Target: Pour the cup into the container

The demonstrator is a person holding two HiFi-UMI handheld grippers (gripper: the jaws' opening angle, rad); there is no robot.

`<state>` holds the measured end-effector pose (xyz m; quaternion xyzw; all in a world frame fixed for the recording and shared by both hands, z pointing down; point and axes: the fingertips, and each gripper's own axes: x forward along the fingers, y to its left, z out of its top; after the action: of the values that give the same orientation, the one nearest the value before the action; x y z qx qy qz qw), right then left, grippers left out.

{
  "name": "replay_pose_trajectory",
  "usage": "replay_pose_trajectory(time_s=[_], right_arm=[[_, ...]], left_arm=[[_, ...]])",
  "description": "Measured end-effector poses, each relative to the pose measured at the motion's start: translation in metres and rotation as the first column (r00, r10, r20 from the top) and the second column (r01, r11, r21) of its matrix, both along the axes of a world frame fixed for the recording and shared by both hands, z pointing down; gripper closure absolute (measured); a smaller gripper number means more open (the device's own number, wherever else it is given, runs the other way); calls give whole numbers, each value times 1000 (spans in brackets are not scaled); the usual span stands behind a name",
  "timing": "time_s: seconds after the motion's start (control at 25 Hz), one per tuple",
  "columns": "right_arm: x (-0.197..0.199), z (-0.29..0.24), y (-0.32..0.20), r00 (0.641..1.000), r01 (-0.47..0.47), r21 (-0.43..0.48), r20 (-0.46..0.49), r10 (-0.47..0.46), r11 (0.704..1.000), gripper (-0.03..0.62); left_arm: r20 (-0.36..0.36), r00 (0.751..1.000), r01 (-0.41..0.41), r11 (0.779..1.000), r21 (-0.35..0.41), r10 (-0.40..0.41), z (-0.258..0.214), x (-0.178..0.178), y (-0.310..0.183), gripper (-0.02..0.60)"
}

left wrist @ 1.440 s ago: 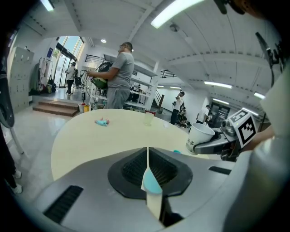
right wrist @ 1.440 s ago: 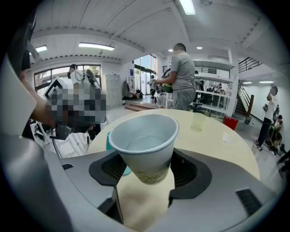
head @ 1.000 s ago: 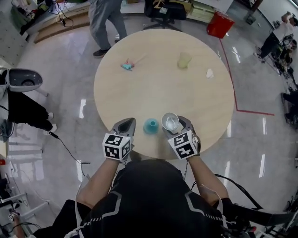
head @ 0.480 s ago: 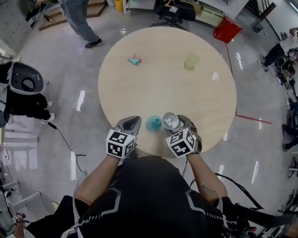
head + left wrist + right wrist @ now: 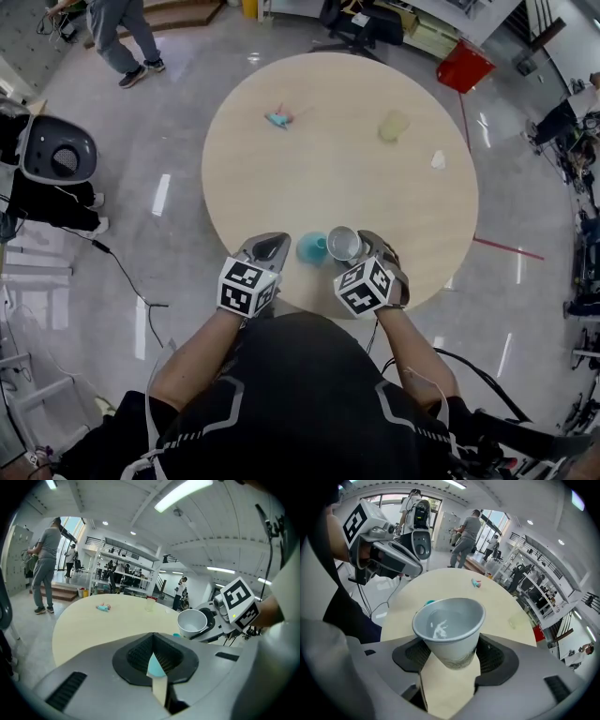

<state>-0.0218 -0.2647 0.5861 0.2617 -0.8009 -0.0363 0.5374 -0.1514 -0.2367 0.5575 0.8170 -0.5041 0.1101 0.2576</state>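
Right tongs (image 5: 451, 657) hold the cup (image 5: 449, 637), seemingly tilted, beside the container (image 5: 310, 247).

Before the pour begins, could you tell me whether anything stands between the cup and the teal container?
Nothing visible does: the cup, held in the right gripper, is right beside the teal container.
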Motion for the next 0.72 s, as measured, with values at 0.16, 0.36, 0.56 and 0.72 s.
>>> replay_pose_trajectory(time_s=[0.16,0.36,0.56,0.72], right_arm=[[-2,0,-1,999,15,1,-34,-15,1000,292],[-2,0,-3,997,35,10,-69,-34,999,292],[-2,0,-3,995,45,7,-88,-44,999,291],[-2,0,-4,993,62,8,-106,-61,998,291]], left_arm=[[-8,1000,0,1000,-3,0,0,-1,1,580],[-14,1000,0,1000,0,0,2,0,2,580],[-16,1000,1,1000,-5,-1,2,1,3,580],[-22,1000,1,1000,-2,-1,3,4,3,580]])
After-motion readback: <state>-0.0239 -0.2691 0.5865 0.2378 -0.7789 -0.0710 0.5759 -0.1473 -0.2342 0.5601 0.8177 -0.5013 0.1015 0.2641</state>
